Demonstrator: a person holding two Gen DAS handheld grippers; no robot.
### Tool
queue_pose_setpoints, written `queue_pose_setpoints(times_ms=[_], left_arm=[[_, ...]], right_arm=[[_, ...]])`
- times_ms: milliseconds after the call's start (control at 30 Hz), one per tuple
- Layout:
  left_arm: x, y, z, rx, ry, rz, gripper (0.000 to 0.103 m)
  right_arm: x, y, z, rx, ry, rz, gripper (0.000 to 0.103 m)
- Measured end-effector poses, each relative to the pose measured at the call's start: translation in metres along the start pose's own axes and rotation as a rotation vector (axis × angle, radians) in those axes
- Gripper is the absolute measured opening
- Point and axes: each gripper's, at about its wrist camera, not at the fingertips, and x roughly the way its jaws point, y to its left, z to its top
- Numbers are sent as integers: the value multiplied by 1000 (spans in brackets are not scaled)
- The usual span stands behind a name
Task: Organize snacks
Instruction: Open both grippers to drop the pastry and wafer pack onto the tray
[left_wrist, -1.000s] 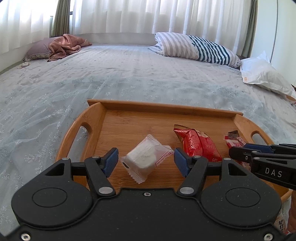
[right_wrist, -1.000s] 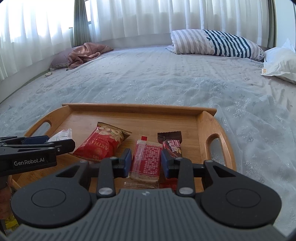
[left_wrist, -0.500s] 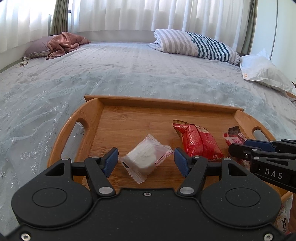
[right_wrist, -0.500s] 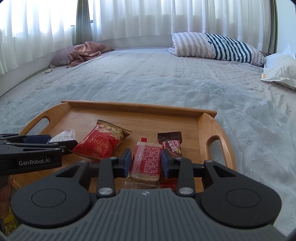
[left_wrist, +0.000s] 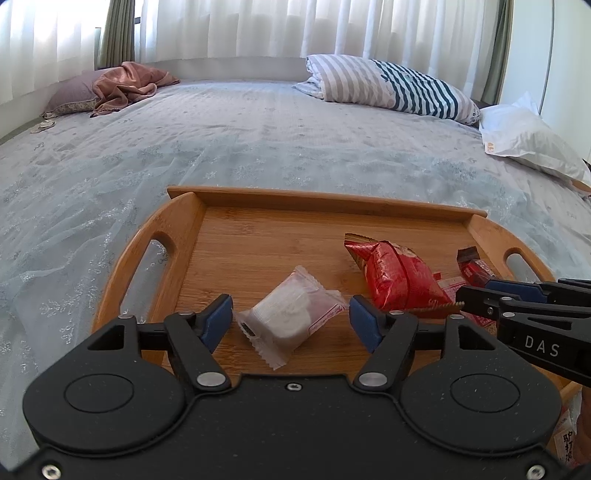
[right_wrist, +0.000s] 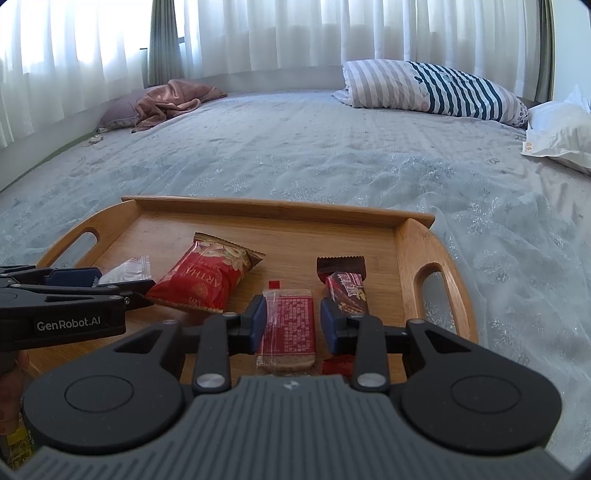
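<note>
A wooden tray (left_wrist: 236, 221) (right_wrist: 421, 254) lies on the bed. On it are a white wrapped pastry (left_wrist: 288, 314) (right_wrist: 127, 269), a red snack bag (left_wrist: 399, 277) (right_wrist: 207, 277), a flat red-labelled bar (right_wrist: 290, 325) and a dark brown chocolate bar (right_wrist: 347, 284) (left_wrist: 474, 266). My left gripper (left_wrist: 290, 319) is open with its jaws on either side of the pastry, not touching it. My right gripper (right_wrist: 290, 325) is open, its jaws close on either side of the flat bar, which lies on the tray.
The bed has a pale blue cover (left_wrist: 258, 140). A striped pillow (left_wrist: 391, 85), a white pillow (left_wrist: 532, 144) and a pink cloth (left_wrist: 125, 85) lie at the far side. Snack packets (left_wrist: 565, 439) show below the tray's near right corner.
Both grippers have drawn back slightly toward me. The jaw openings and the snacks are unchanged.
</note>
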Motion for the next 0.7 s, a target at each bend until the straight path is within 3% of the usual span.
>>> queue_pose_setpoints(times_ms=[167,200,333,700], left_arm=[[-12,2,-2,11,-22,-7,75],[-15,2,-2,12,-26,-10,78],[-30,3,-5,11,-44,-32,85],[-80,12,-33,15,-95,-51,92]], right_arm=[[-11,4,-1,-39,-29,-13,47],[-14,5,-1,-48,-38,-17,54],[-27,8,-4,-72,-64,-22,62],[-65,17,-18,-133,-131,15,81]])
